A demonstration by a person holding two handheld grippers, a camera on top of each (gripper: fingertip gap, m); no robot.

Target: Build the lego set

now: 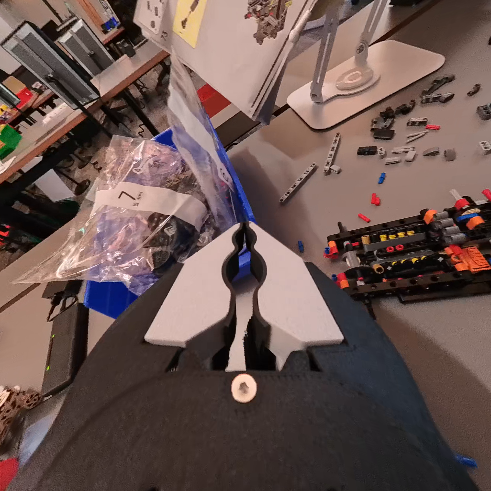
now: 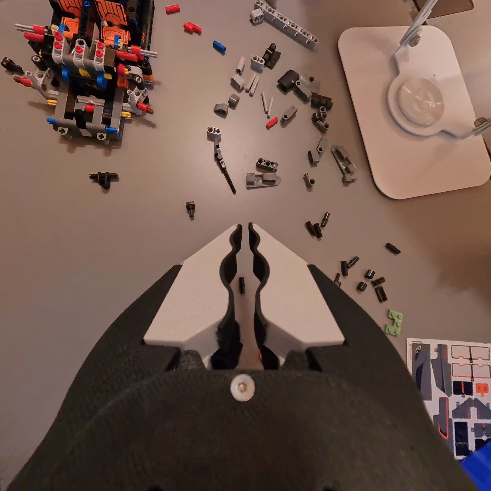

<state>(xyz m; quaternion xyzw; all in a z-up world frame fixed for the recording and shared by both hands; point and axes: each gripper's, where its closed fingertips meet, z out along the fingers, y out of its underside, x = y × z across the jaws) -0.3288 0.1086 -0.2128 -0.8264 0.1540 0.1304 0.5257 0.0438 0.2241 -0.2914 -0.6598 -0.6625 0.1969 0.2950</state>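
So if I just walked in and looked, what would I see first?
Probably the half-built lego model, bright with orange, red, blue and yellow bits, standing at the table's far left in the right wrist view. Next, the grey and black loose pieces scattered beside it, toward the white stand base. In the left wrist view, crinkly clear bags of parts spill out of a blue bin just ahead of the left gripper.

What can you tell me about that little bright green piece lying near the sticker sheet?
The green piece is a small flat plastic plate, pale lime, with round studs on top and a notch cut from one side. It lies flat on the grey table, alone, just above the sticker sheet, untouched by either gripper.
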